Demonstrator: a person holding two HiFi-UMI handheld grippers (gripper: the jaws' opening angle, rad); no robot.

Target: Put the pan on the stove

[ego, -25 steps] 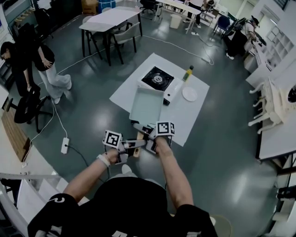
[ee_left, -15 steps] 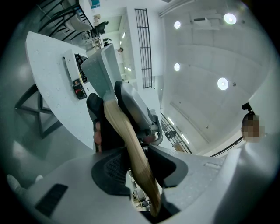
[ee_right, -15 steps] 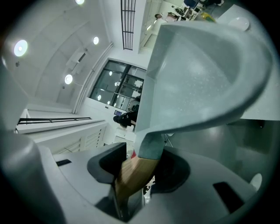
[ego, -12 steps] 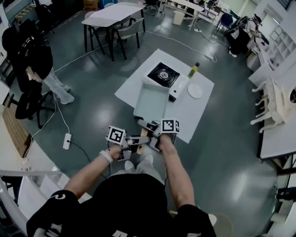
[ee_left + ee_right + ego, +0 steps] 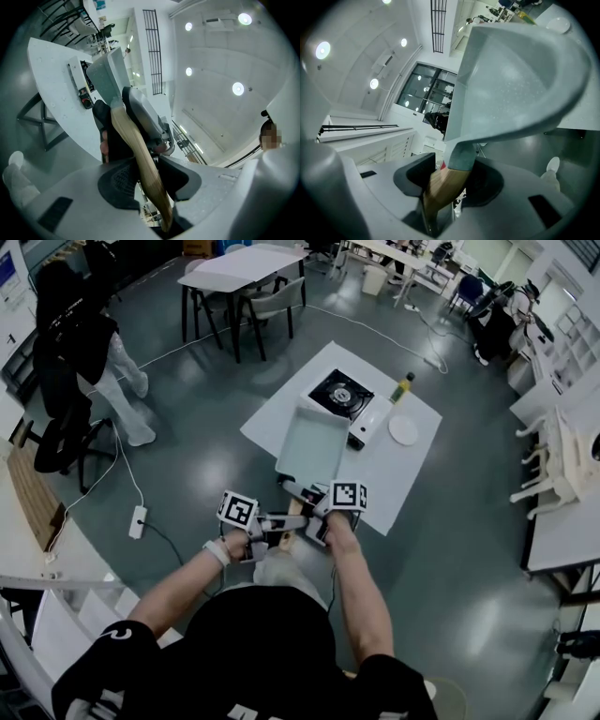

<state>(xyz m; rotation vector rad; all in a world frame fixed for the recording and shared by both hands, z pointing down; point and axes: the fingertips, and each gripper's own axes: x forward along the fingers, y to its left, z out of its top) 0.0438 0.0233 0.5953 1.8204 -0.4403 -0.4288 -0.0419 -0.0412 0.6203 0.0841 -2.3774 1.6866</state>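
Observation:
A pale grey-green rectangular pan (image 5: 310,443) with a wooden handle (image 5: 287,541) hangs over the near edge of the white table (image 5: 405,472). Both grippers grip that handle. My left gripper (image 5: 277,522) comes in from the left, and the handle (image 5: 137,157) runs between its pads. My right gripper (image 5: 311,506) is shut on the handle (image 5: 444,187) close to the pan body (image 5: 513,82). The black-topped portable stove (image 5: 339,395) stands on the table just beyond the pan's far edge. In the left gripper view the pan (image 5: 108,79) points toward the stove (image 5: 86,95).
A white plate (image 5: 404,430) and a yellow-green bottle (image 5: 402,388) stand right of the stove. A person in dark clothes (image 5: 80,348) stands at the far left by a chair. A power strip (image 5: 137,521) and cable lie on the floor. More tables and chairs stand behind.
Both grippers keep the same hold on the handle and the pan stays in place. The head view has shifted slightly, and the person at the left has moved further away.

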